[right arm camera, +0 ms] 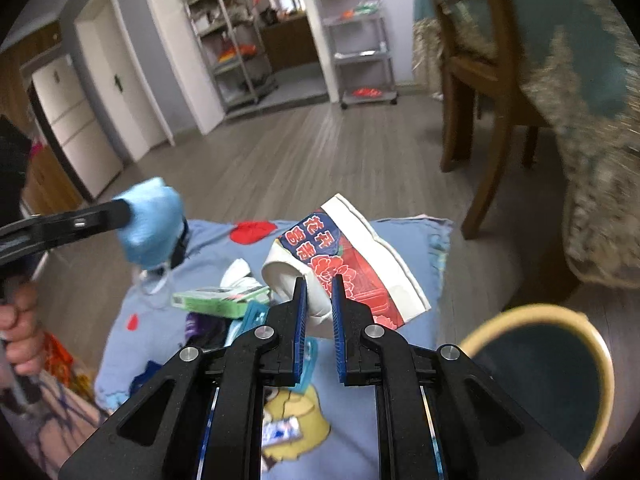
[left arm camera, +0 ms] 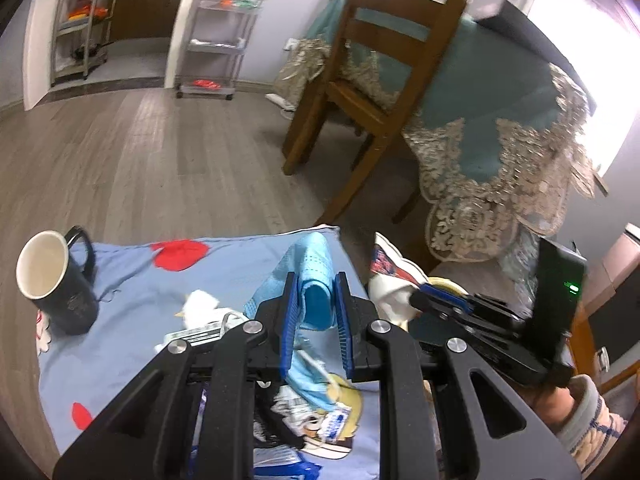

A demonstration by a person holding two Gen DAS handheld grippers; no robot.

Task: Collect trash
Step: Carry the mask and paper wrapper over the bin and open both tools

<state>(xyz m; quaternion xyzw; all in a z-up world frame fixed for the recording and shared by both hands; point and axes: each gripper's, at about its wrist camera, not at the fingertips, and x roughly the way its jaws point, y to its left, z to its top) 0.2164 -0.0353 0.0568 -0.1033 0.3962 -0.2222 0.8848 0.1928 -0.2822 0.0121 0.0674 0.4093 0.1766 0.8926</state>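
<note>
My left gripper (left arm camera: 316, 280) is shut on a light blue face mask (left arm camera: 314, 276), held above a low table under a blue cartoon cloth (left arm camera: 132, 280). In the right wrist view the mask (right arm camera: 150, 224) hangs from that gripper at the left. My right gripper (right arm camera: 319, 280) is shut on a crushed paper cup (right arm camera: 344, 264) with red and blue print, lifted above the cloth (right arm camera: 408, 244). In the left wrist view that cup (left arm camera: 386, 276) shows at the right. Loose trash lies on the cloth: a green and white box (right arm camera: 220, 298) and white crumpled paper (left arm camera: 200, 304).
A black mug (left arm camera: 56, 280) stands on the cloth's left side. A round bin with a tan rim (right arm camera: 596, 340) sits low right of the table. A wooden chair (left arm camera: 372, 80) and a table with a teal lace cloth (left arm camera: 500, 120) stand behind. Shelving carts (left arm camera: 216, 28) line the far wall.
</note>
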